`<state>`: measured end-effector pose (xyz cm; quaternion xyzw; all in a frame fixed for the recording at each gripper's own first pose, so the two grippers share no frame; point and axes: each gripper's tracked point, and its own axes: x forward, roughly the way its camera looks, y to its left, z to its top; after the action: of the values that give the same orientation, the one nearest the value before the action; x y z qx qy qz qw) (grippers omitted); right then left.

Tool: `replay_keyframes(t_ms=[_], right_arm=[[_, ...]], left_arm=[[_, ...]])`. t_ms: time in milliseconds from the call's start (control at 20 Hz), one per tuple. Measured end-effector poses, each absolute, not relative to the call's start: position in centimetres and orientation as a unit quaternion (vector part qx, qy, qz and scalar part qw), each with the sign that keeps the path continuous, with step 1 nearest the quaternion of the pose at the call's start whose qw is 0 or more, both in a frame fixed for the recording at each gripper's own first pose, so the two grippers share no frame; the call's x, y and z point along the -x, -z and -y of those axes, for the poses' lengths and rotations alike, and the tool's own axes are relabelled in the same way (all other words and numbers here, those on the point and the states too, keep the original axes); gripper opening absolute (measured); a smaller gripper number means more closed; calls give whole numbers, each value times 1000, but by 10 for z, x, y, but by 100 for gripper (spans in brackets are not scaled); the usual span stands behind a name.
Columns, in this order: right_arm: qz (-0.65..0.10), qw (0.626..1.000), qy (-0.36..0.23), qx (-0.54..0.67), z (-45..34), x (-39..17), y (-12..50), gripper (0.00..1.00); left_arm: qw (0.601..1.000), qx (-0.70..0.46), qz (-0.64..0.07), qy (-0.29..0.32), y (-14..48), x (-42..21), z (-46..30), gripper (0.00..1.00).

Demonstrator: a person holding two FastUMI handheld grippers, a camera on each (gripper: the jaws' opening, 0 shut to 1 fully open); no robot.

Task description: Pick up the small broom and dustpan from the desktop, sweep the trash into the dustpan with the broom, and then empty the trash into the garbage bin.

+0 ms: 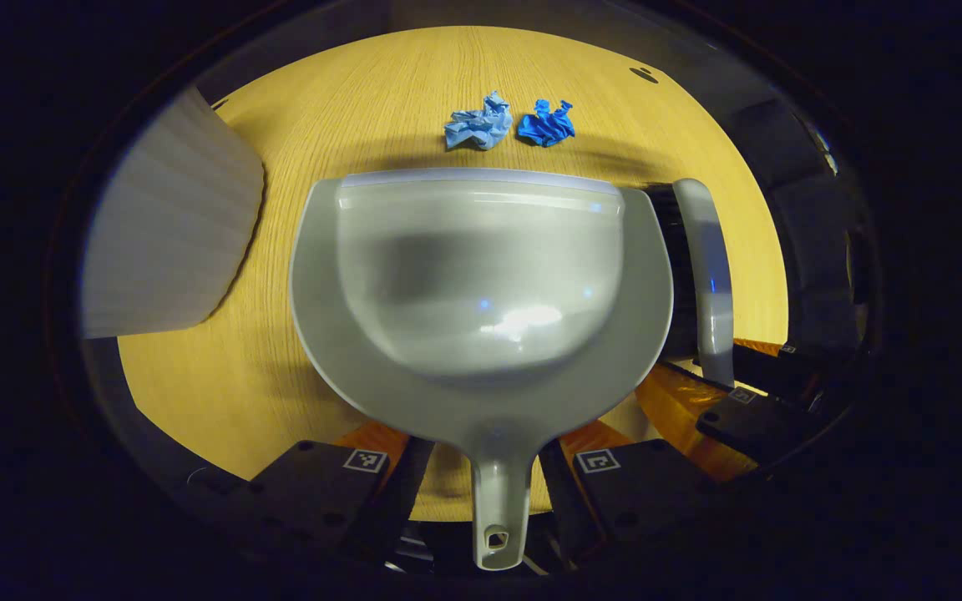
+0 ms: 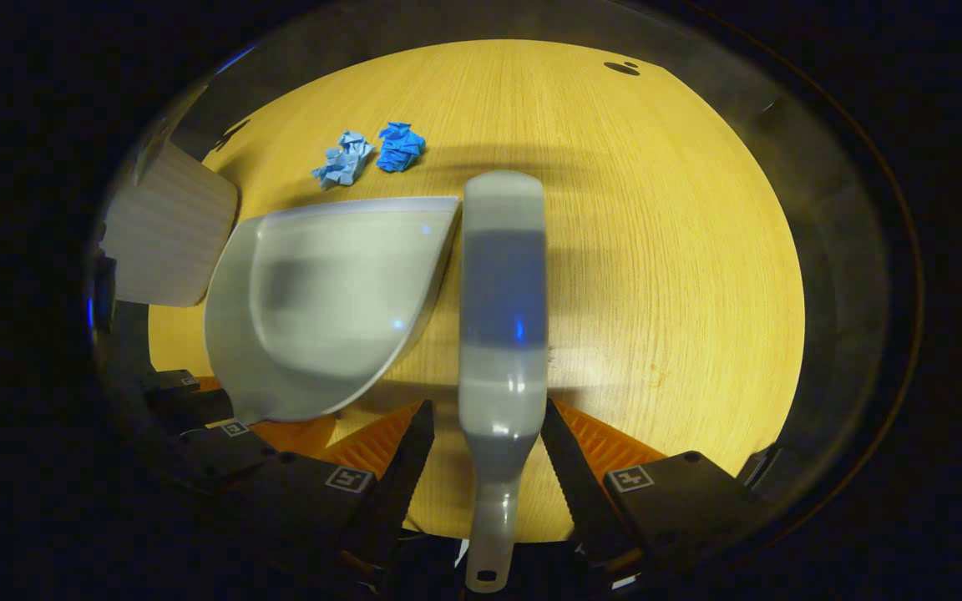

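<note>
At lower centre of both views, my left gripper (image 1: 481, 476) straddles the dustpan (image 1: 481, 284) handle and my right gripper (image 2: 481, 467) the broom (image 2: 503, 334) handle, jaws wide; closing comes next, I judge, before sweeping the paper scraps (image 1: 508, 122).

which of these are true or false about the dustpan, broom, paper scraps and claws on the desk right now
1. Two crumpled paper scraps lie on the desk beyond the dustpan. True.
2. The scraps are already inside the dustpan. False: the pan holds nothing.
3. The dustpan handle sits between the fingers of the left claw. True.
4. The broom lies to the left of the dustpan in the right gripper view. False: it lies to its right.
5. The broom handle runs between the fingers of the right claw. True.
</note>
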<state>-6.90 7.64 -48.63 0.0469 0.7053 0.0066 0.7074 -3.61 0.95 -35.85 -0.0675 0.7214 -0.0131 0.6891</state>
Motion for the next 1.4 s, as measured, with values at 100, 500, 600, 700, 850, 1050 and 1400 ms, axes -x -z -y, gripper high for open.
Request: replay_keyframes(t_ms=[100,500,600,700,850,1050,1400], right_arm=[[-705,707,-7,-43,-75,66,490,76],[-697,717,-13,-15,-65,66,486,42],[-691,722,-29,-9,-63,67,487,42],[-692,721,-31,-12,-65,67,490,42],[-694,719,-38,-10,-63,65,490,37],[-696,716,-54,-13,-53,63,485,21],[-615,783,-79,49,-30,-58,404,20]], left_arm=[[695,54,-717,13,360,30,-12,60],[700,32,-713,2,359,31,-17,32],[710,28,-703,5,360,32,-17,32],[709,31,-704,5,360,33,-18,33],[709,34,-704,5,360,34,-18,32],[719,22,-694,17,360,35,-20,32],[700,-22,-710,68,347,48,-38,26]])
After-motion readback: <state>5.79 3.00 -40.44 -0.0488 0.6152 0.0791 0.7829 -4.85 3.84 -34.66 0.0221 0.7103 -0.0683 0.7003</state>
